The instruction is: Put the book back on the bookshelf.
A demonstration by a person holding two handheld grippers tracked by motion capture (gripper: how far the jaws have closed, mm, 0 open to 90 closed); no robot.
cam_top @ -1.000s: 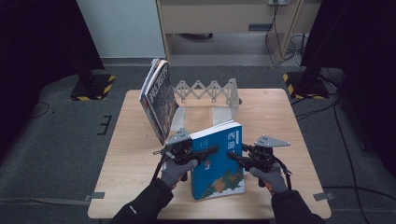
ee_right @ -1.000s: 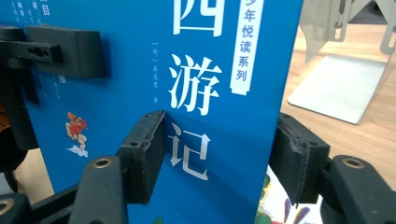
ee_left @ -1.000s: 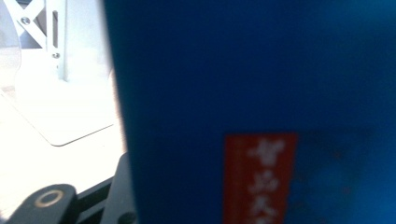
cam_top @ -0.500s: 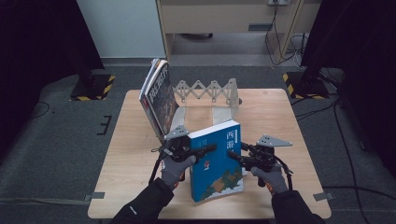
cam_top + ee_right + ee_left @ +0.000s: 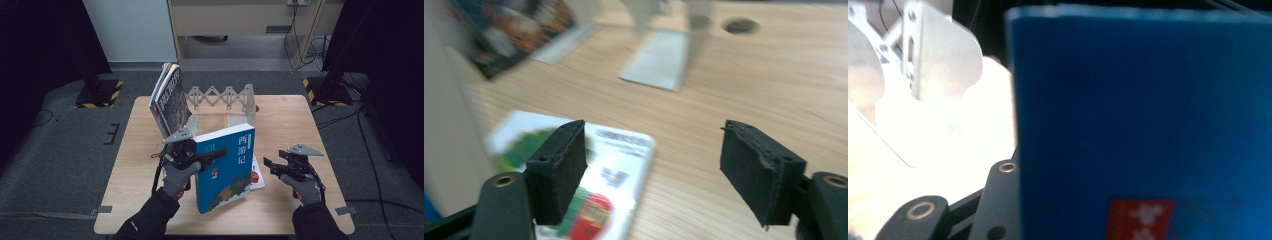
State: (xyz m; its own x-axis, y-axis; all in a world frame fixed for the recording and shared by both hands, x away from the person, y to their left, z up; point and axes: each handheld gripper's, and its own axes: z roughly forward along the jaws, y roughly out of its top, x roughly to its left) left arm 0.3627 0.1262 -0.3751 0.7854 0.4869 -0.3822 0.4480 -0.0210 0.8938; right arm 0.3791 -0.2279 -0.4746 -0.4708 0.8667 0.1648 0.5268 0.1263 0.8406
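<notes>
A blue book (image 5: 227,175) (image 5: 1148,125) stands tilted on its lower edge at the table's front middle. My left gripper (image 5: 217,152) is shut on its upper left part, having closed tighter on it within the last second. One black finger (image 5: 998,195) shows in front of the cover; the other is hidden behind the book. My right gripper (image 5: 267,165) (image 5: 654,167) hovers to the book's right, apart from it. Its jaws have just been opening, with nothing between them. Below them a thin white booklet (image 5: 257,176) (image 5: 594,175) lies flat.
A metal accordion book rack (image 5: 222,95) (image 5: 933,65) (image 5: 659,60) stands at the back of the wooden table (image 5: 300,120). Several books (image 5: 167,100) (image 5: 509,30) lean against its left end. A cable hole (image 5: 741,25) sits behind the rack.
The right gripper has let go of the blue book's right edge and drawn away to the right. The left gripper has lifted the book a little and now holds it alone.
</notes>
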